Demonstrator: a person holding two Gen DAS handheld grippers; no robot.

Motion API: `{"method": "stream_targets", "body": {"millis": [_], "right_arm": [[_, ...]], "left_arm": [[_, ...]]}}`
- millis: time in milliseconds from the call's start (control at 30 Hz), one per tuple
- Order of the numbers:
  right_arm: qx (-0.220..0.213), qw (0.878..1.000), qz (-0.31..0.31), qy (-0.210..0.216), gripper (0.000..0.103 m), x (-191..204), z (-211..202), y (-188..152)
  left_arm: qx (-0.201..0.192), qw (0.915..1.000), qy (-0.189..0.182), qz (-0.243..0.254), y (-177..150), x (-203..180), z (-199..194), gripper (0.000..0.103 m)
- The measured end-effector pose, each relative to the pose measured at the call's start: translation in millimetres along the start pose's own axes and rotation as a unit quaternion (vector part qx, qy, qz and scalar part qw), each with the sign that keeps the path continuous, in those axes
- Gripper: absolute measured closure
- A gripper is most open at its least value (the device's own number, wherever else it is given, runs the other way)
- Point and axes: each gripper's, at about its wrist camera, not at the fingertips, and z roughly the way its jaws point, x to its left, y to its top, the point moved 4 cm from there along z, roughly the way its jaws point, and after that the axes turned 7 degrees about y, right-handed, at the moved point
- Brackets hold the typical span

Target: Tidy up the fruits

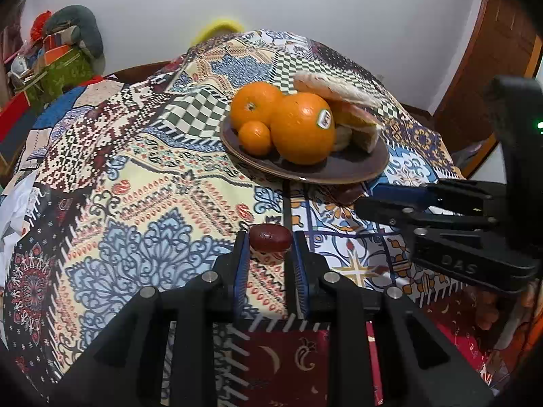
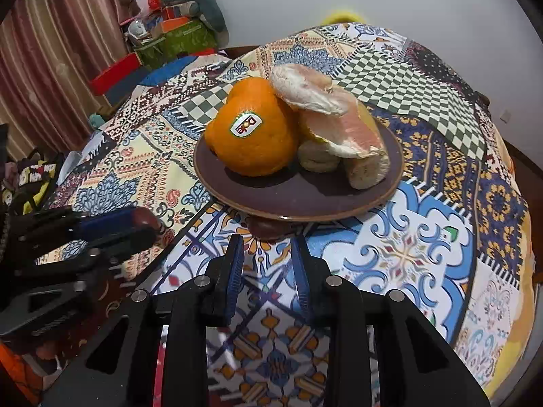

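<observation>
Your left tool (image 1: 270, 242) grips a small dark-red oval date (image 1: 270, 237) | your right tool (image 2: 267, 247) gapes open, another dark-red date (image 2: 268, 228) just ahead under the round brown plate (image 2: 298, 200)

The left wrist view sits low over the patterned surface (image 1: 135, 176), facing the far wall with the plate (image 1: 356, 166) ahead and to its right; the right wrist view looks the same way from nearer, the plate (image 2: 298, 200) close ahead; both share plate, stickered orange (image 1: 302, 132) (image 2: 251, 139) and cloth; each sees the other gripper at its edge.
</observation>
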Motion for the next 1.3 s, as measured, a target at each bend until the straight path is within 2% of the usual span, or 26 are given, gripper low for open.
{"method": "stream_targets", "body": {"millis": [500, 767, 1000, 1167, 1300], "right_arm": [[0.005, 1.0, 0.002, 0.002, 0.079, 0, 12, 4], [-0.015, 1.0, 0.004, 0.012, 0.079, -1, -12, 0], [-0.061, 0.998, 0.012, 0.008, 0.079, -13, -46, 11], [-0.077, 0.997, 0.005, -0.009, 0.079, -20, -53, 19], [-0.069, 0.998, 0.005, -0.01, 0.079, -27, -44, 21]], "left_arm": [[-0.007, 1.0, -0.005, -0.004, 4, 4, 0, 0.078], [-0.025, 0.9996, -0.011, 0.001, 19, -5, -10, 0.078], [-0.041, 0.9988, -0.024, 0.013, 39, -25, -14, 0.078], [-0.039, 0.9984, -0.035, 0.023, 50, -41, -7, 0.078], [-0.029, 0.9984, -0.038, 0.031, 53, -50, 3, 0.078]]}}
